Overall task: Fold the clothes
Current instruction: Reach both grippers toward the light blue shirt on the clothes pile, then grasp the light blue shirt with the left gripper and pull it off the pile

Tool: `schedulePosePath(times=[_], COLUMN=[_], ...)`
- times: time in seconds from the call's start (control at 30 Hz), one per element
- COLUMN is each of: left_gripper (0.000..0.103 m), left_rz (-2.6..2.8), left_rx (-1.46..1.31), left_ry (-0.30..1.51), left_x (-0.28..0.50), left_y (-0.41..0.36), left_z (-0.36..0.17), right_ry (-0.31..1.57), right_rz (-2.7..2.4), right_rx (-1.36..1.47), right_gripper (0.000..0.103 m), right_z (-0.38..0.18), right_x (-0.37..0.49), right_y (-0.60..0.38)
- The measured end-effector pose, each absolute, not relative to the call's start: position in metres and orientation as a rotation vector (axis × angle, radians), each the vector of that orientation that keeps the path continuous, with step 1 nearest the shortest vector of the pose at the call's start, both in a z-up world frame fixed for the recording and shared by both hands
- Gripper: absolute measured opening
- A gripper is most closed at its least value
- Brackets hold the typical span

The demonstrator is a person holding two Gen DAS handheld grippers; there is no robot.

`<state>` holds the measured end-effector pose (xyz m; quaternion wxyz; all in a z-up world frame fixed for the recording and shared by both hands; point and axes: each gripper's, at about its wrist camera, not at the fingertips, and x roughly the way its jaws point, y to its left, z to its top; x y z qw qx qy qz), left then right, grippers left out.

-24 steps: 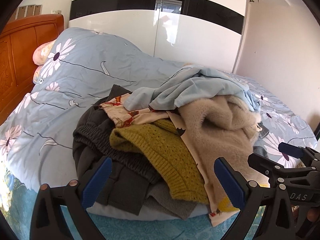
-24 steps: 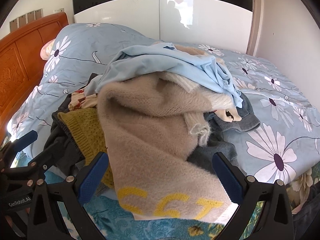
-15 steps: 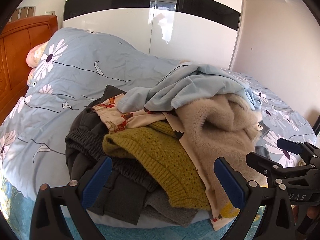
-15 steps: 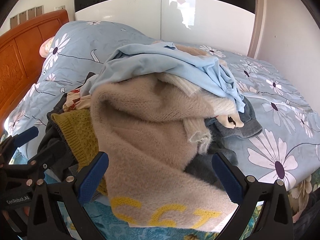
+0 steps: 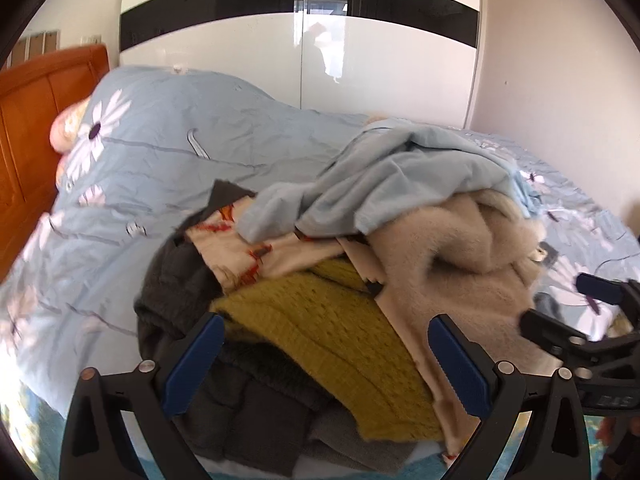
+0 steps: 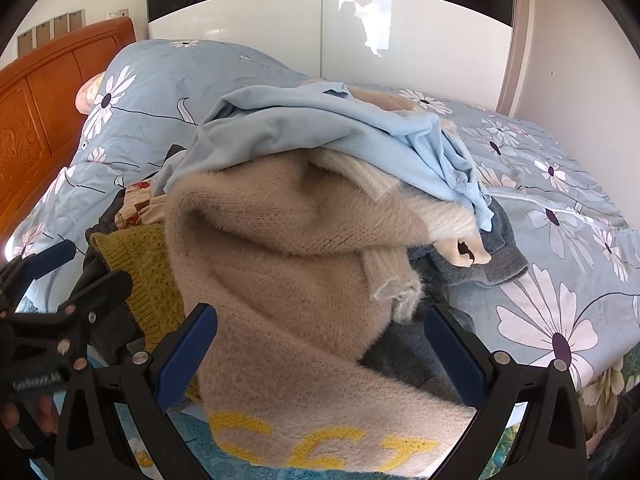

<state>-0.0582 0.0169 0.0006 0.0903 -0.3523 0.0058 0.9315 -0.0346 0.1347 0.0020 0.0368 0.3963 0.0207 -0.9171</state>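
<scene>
A heap of clothes point(image 6: 312, 208) lies on the bed point(image 6: 560, 240), on its flowered blue cover. A light blue garment point(image 6: 320, 128) tops the heap, over a fuzzy beige sweater point(image 6: 280, 280) and a mustard knit point(image 5: 332, 340). The left hand-held gripper point(image 5: 324, 364) and right hand-held gripper point(image 6: 320, 352) hover at the heap's near edge, both with jaws apart, holding nothing

A pile of clothes point(image 6: 304, 240) is lying on the bed point(image 6: 560, 208) at the frame's centre, with the headboard point(image 6: 36, 112) standing at the upper left. The wardrobe point(image 6: 320, 28) is standing behind the bed along the top, and the left gripper point(image 5: 324, 360) and right gripper point(image 6: 320, 352) are sitting at the bottom edge before the pile, jaws spread wide.
</scene>
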Motion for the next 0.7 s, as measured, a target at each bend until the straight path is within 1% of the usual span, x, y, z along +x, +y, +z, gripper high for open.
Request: schedulePosePath(times=[0.37,0.5,0.53,0.6,0.63,0.67,0.7], left_gripper=[0.103,0.103,0.101,0.092,0.084,0.079,0.077], left_rz=[2.717,2.665,2.653,2.653,2.65,2.621,2.61], left_rx=[-0.908,-0.903,-0.892,-0.914,-0.924,-0.939,-0.945], left_ry=[0.382,0.31,0.294,0.359,0.385,0.393,0.376], left_x=[-0.134,-0.157,-0.16,-0.165,-0.168,-0.17,-0.173], left_y=[0.077,0.083,0.082,0.084,0.086,0.087,0.086], left_z=[0.045,0.056,0.059,0.056,0.056,0.053,0.053], right_ry=[-0.032,-0.052,-0.05,-0.042,-0.044,-0.049,-0.056], right_rz=[-2.881,-2.89,-2.893,-2.896,-2.895,-2.893,-2.893], right_rx=[1.333,1.364,1.368,1.39,1.402,1.413,1.421], right_gripper=[0.103,0.103,0.103,0.103,0.103,0.103,0.103], right_z=[-0.009,-0.01,-0.01,-0.011,-0.012,-0.013,-0.014], right_x=[-0.019,-0.005,-0.002,0.005,0.008,0.01,0.013], right_y=[0.189,0.202,0.203,0.208,0.21,0.214,0.216])
